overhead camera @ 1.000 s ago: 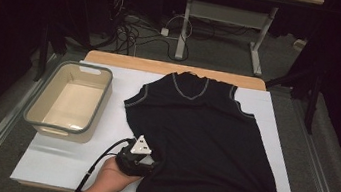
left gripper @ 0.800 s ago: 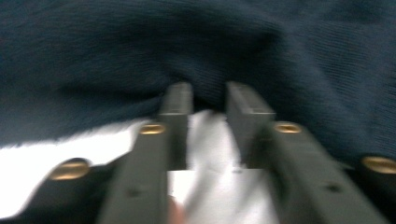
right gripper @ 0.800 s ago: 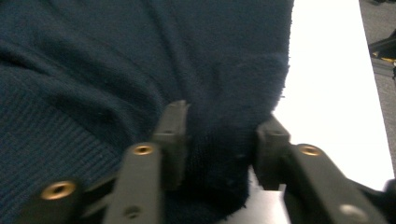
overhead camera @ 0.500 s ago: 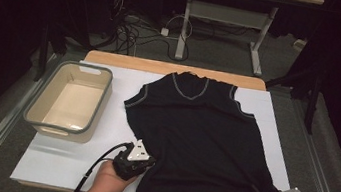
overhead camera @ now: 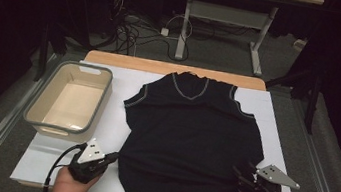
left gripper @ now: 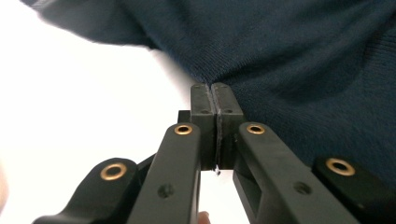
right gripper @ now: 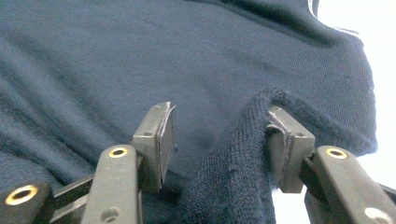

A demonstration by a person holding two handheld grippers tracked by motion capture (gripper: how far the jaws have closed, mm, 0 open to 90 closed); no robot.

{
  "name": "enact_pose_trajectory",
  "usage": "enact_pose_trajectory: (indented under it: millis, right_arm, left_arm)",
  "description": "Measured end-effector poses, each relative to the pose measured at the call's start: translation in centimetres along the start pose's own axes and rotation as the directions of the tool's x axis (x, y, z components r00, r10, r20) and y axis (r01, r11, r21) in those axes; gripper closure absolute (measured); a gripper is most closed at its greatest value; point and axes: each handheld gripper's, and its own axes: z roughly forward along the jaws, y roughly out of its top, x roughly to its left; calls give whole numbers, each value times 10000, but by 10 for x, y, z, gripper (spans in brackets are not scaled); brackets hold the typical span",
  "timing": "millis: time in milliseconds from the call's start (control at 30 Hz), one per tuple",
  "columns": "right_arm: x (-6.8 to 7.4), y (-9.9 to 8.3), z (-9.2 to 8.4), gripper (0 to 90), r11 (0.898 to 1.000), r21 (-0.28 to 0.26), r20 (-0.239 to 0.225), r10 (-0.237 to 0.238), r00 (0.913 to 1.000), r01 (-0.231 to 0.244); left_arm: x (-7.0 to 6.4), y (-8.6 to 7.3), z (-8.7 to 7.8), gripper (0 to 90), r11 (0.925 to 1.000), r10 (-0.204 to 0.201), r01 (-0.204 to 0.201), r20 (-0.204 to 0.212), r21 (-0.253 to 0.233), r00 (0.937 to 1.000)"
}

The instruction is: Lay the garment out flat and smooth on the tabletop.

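Note:
A dark sleeveless knit vest [overhead camera: 189,129] with a pale-trimmed V-neck lies flat on the white board [overhead camera: 110,118], neck away from me. My left gripper [overhead camera: 112,157] is at the vest's lower left edge. In the left gripper view its jaws [left gripper: 215,86] are pressed together and pinch the vest's edge [left gripper: 303,56], which puckers at the tips. My right gripper [overhead camera: 241,171] is at the lower right edge. Its jaws [right gripper: 219,112] have just been opening and stand apart. A raised fold of the vest [right gripper: 140,46] hangs between them, draped over the right pad [right gripper: 285,140].
A grey-rimmed beige basin [overhead camera: 35,112] stands on the left of the board. A wooden strip [overhead camera: 172,68] runs along the far edge. Beyond it are a desk frame [overhead camera: 185,27] and tangled cables [overhead camera: 132,30] on the floor. Metal rails run along both sides of the table.
My left gripper has moved left toward the board's near corner, and the vest's lower left edge has come with it. My right gripper has come in from the bottom right corner to the vest's lower right edge.

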Motion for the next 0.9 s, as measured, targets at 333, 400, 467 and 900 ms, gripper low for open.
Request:
enact_pose_trajectory:
  millis: [333,400,467,900]
  right_arm:
    - [-9,3,5,426,9983,-110,192,576,9982,-574]
    - [-12,2,6,385,9971,2,468,760,9960,-761]
    - [-17,-1,9,309,9941,286,645,1025,9926,-1045]
    - [-2,-13,-5,833,9918,1275,-127,22,9999,-6]
  left_arm:
    - [19,-27,-29,874,9967,-793,801,-648,101,9947]
    - [16,-26,-24,874,9978,-602,617,-590,248,9964]
    - [14,-24,-20,871,9981,-530,543,-474,279,9975]
    - [0,12,14,489,10000,-13,16,640,-48,9979]
